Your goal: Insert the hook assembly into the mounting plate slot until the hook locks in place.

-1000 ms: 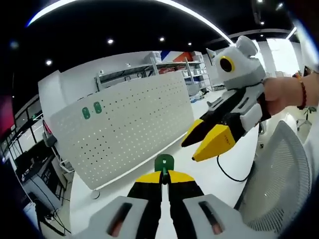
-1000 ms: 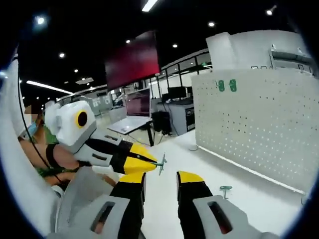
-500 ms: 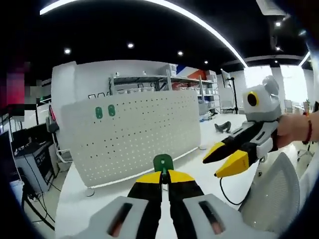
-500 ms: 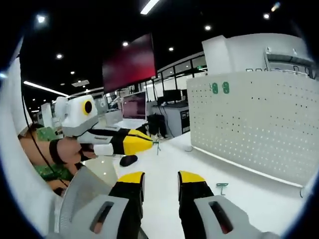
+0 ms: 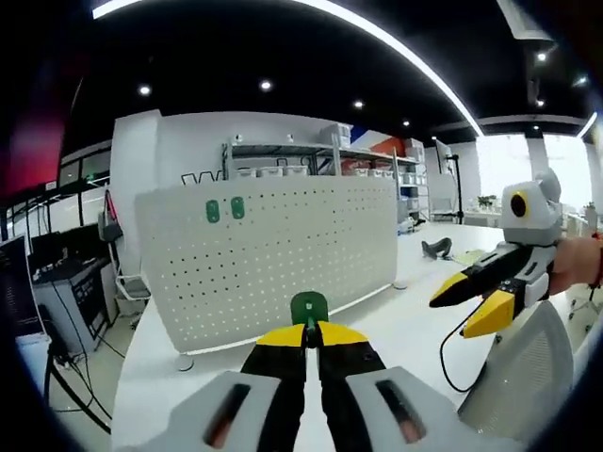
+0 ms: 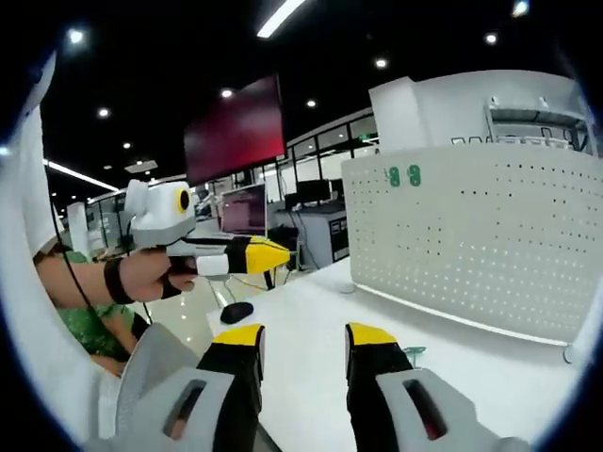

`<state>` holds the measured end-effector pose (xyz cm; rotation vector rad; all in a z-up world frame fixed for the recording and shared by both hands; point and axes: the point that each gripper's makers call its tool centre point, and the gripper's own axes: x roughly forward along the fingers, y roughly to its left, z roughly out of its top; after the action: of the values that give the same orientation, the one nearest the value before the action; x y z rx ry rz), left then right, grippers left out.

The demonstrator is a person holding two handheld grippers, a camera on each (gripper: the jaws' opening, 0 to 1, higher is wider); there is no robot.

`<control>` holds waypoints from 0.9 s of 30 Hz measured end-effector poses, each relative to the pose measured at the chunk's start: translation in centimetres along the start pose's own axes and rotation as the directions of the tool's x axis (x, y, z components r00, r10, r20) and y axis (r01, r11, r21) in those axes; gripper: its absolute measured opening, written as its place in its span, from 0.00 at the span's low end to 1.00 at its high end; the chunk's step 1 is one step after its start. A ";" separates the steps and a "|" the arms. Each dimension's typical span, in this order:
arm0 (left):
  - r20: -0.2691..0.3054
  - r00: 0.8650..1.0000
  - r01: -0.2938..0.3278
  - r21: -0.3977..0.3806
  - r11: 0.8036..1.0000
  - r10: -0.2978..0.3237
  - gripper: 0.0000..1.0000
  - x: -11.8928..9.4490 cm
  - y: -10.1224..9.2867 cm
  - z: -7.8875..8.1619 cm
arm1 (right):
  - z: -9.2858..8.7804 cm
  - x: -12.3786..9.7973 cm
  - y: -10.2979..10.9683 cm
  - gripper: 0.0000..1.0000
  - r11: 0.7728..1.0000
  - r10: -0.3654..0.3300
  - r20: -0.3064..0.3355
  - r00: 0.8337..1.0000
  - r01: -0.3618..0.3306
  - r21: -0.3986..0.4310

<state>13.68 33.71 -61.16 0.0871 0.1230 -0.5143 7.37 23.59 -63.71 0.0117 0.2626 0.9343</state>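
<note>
Left gripper [image 5: 307, 331] pinches green hook [image 5: 308, 308], jaws closed on it, well apart from white peg board [image 5: 273, 254]. Right gripper [image 6: 303, 335] empty, jaws wide. Spare hook [image 6: 413, 354] lies on table [image 6: 311, 330] near board. Step: carrying hook over. Next: push hook into board hole, probably near two green hooks [image 5: 224, 209] at board's top.

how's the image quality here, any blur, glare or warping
Left gripper view: fisheye warping bows the ceiling light strip and white perforated pegboard; green plastic hook sharp. Right gripper view: window glare blows out the right edge, dark ceiling, left gripper slightly soft.
</note>
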 end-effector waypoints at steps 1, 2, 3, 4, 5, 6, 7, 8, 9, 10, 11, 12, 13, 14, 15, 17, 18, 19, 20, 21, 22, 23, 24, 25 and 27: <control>0.000 1.000 -0.009 0.000 1.000 0.009 0.03 0.1 0.3 0.0 | -0.1 0.0 0.0 0.32 1.000 -0.003 -0.002 1.000 0.003 -0.002; -0.001 1.000 -0.015 -0.001 1.000 0.015 0.03 0.2 0.5 0.1 | -0.1 0.1 -0.1 0.32 1.000 -0.009 -0.005 1.000 0.009 -0.009; 0.001 1.000 -0.018 -0.002 1.000 0.018 0.03 0.4 0.8 0.1 | -0.1 0.1 -0.1 0.32 1.000 -0.011 -0.004 1.000 0.011 -0.008; 0.004 1.000 -0.020 -0.004 1.000 0.020 0.03 0.5 0.9 0.2 | -0.1 0.2 -0.2 0.32 1.000 -0.014 -0.004 1.000 0.014 -0.005; 0.008 1.000 -0.022 -0.006 1.000 0.022 0.03 0.7 1.1 0.3 | 0.0 0.3 -0.2 0.32 1.000 -0.015 -0.005 1.000 0.015 0.001; 0.008 1.000 -0.026 -0.008 1.000 0.026 0.03 0.8 1.3 0.3 | 0.1 0.4 -0.2 0.32 1.000 -0.018 -0.003 1.000 0.018 0.000; 0.010 0.999 -0.032 -0.008 0.999 0.032 0.03 1.1 1.6 0.3 | 0.4 0.5 -0.3 0.33 1.000 -0.025 0.009 1.000 0.025 -0.006; 0.010 0.999 -0.034 -0.010 0.999 0.034 0.03 1.3 1.7 0.4 | 0.5 0.5 -0.3 0.33 1.000 -0.026 0.011 1.000 0.026 -0.004; 0.010 0.999 -0.037 -0.017 0.999 0.038 0.03 1.5 2.0 0.5 | 0.7 0.6 -0.3 0.33 1.000 -0.024 0.011 1.000 0.024 -0.001; 0.015 0.999 -0.038 -0.018 0.999 0.038 0.03 1.7 2.1 0.6 | 0.8 0.7 -0.3 0.33 1.000 -0.025 0.010 1.000 0.025 -0.001; 0.023 0.999 -0.045 -0.025 0.999 0.046 0.03 1.9 2.4 0.7 | 0.8 0.8 -0.4 0.33 1.000 -0.030 0.012 0.999 0.030 -0.005; 0.030 0.998 -0.046 -0.035 0.998 0.047 0.03 2.1 2.6 0.9 | 0.9 0.8 -0.5 0.33 0.999 -0.034 0.017 0.999 0.034 -0.013; 0.040 0.998 -0.046 -0.042 0.998 0.048 0.03 2.2 2.8 1.1 | 1.0 0.9 -0.5 0.33 0.999 -0.034 0.017 0.999 0.034 -0.011; 0.044 0.998 -0.051 -0.041 0.998 0.053 0.03 2.4 3.0 1.3 | 1.0 1.0 -0.6 0.34 0.999 -0.035 0.018 0.999 0.035 -0.005; 0.043 0.997 -0.054 -0.040 0.998 0.056 0.03 2.6 3.2 1.4 | 1.0 1.0 -0.7 0.34 0.999 -0.037 0.020 0.999 0.038 -0.003; 0.055 0.997 -0.059 -0.043 0.997 0.062 0.03 2.9 3.6 1.7 | 1.0 1.1 -1.0 0.36 0.999 -0.054 0.027 0.998 0.054 -0.003; 0.060 0.996 -0.060 -0.047 0.997 0.063 0.03 3.1 3.9 1.8 | 1.0 1.1 -1.1 0.37 0.998 -0.061 0.024 0.998 0.061 0.004; 0.062 0.996 -0.065 -0.053 0.996 0.068 0.03 3.3 4.3 2.0 | 1.0 1.1 -1.2 0.37 0.998 -0.068 0.027 0.997 0.068 0.004; 0.065 0.995 -0.073 -0.056 0.996 0.076 0.03 3.5 4.6 2.1 | 1.0 1.0 -1.3 0.37 0.997 -0.073 0.031 0.997 0.073 0.004; 0.068 0.994 -0.080 -0.058 0.995 0.084 0.03 3.7 5.0 2.2 | 1.1 1.0 -1.3 0.37 0.997 -0.077 0.034 0.996 0.077 0.011; 0.069 0.994 -0.085 -0.060 0.995 0.089 0.03 3.9 5.3 2.3 | 1.1 1.0 -1.3 0.37 0.997 -0.079 0.033 0.996 0.079 0.014; 0.068 0.993 -0.090 -0.061 0.994 0.094 0.03 4.2 5.7 2.3 | 1.1 1.0 -1.5 0.38 0.996 -0.084 0.033 0.996 0.084 0.013; 0.064 0.993 -0.096 -0.057 0.994 0.099 0.03 4.3 6.0 2.4 | 1.0 0.9 -1.6 0.38 0.996 -0.092 0.027 0.995 0.091 0.012; 0.063 0.992 -0.101 -0.059 0.993 0.105 0.03 4.5 6.3 2.5 | 0.8 0.9 -1.7 0.38 0.995 -0.100 0.018 0.995 0.099 0.012; 0.068 0.990 -0.117 -0.072 0.990 0.122 0.03 5.0 7.2 2.6 | 0.5 0.8 -2.0 0.39 0.994 -0.112 0.010 0.994 0.112 0.011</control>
<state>21.77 37.24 -58.87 0.0093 0.0640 -0.3923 9.52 23.11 -63.67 0.0110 0.2560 0.8207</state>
